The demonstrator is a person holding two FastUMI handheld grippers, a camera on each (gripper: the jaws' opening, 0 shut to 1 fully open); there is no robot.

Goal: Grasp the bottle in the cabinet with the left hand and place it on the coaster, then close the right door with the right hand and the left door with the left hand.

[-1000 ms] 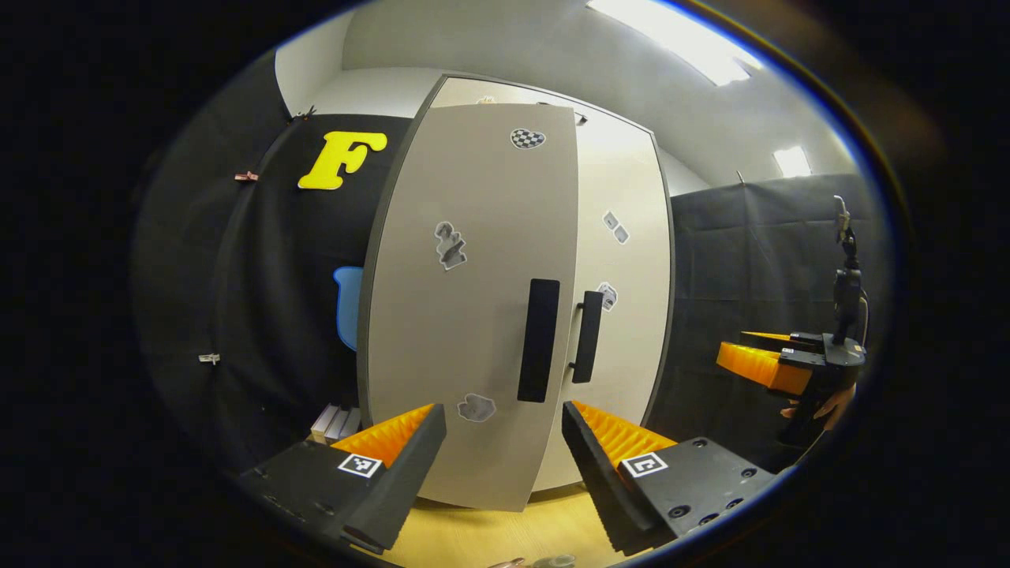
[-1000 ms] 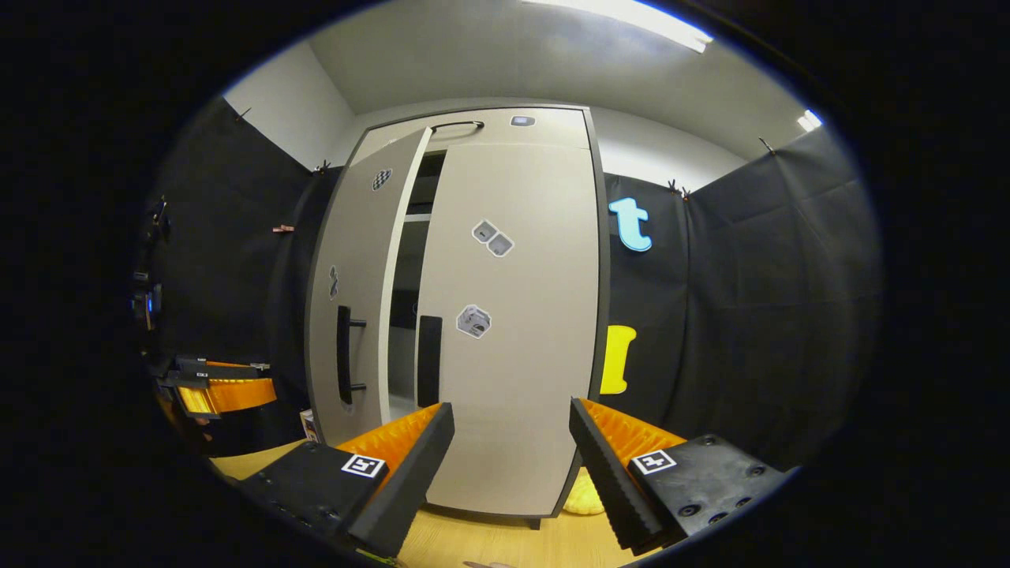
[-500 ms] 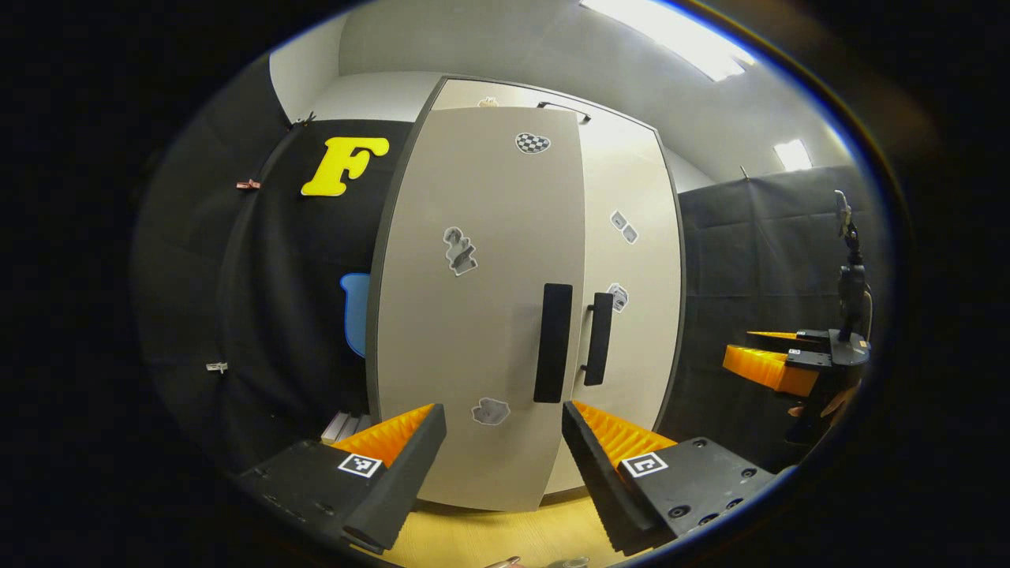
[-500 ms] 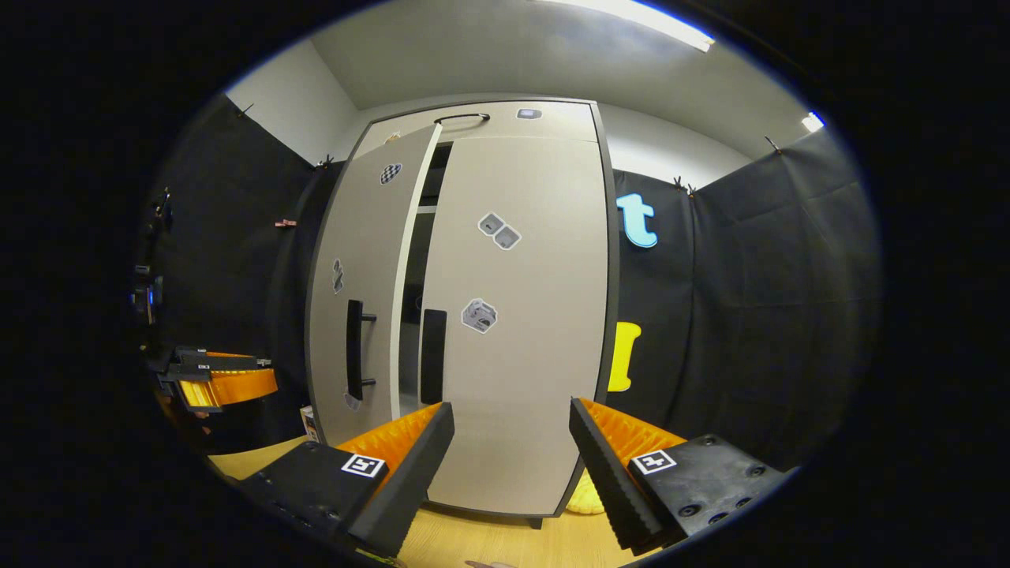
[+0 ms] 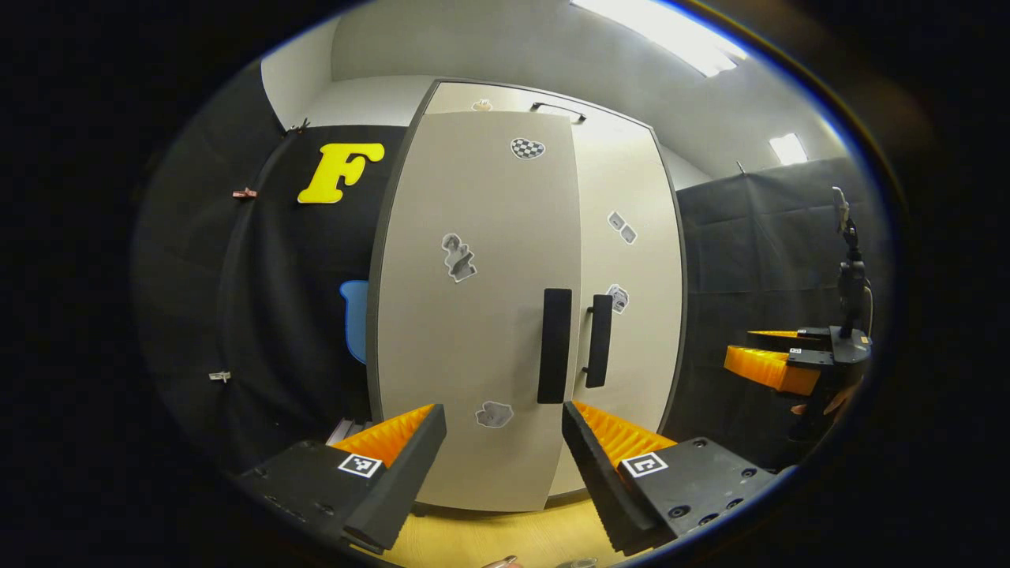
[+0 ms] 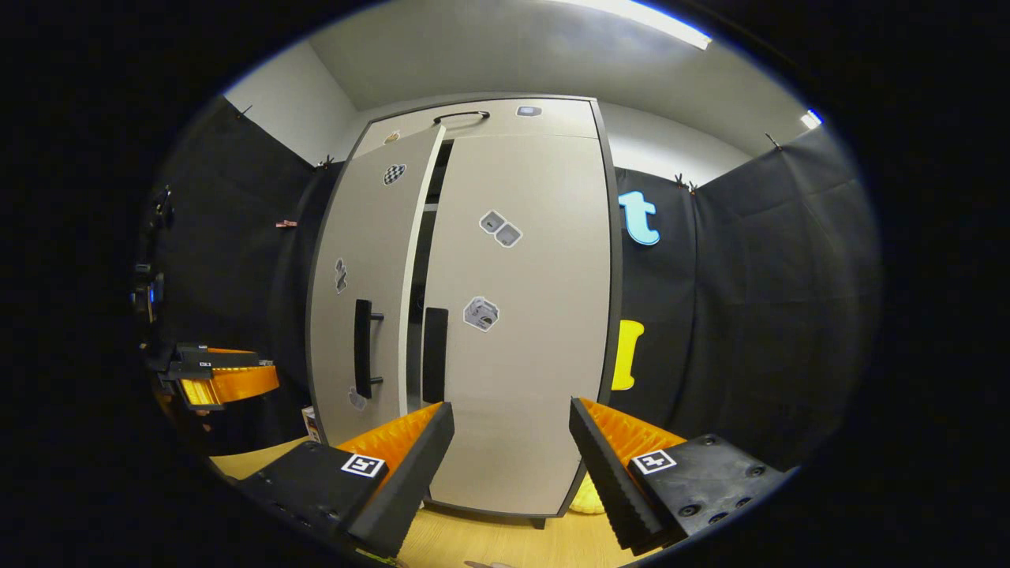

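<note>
- left door (image 6: pixel 359 300) ajar, a narrow dark gap beside the flush right door (image 6: pixel 521 315) (both handles (image 5: pixel 555 345) vertical)
- left gripper (image 5: pixel 503 442) fingers spread, empty, facing the cabinet over the table (image 5: pixel 489 536)
- right gripper (image 6: pixel 511 442) fingers spread, empty

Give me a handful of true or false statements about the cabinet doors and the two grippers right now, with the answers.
1. The left door is fully shut. False: a dark gap remains between it and the right door.
2. The left gripper is open and holds nothing. True.
3. The right gripper is clamped on a door handle. False: it is open, apart from the cabinet.
4. Each door has a dark vertical handle near the middle seam. True.
5. The right door looks shut against the cabinet frame. True.
</note>
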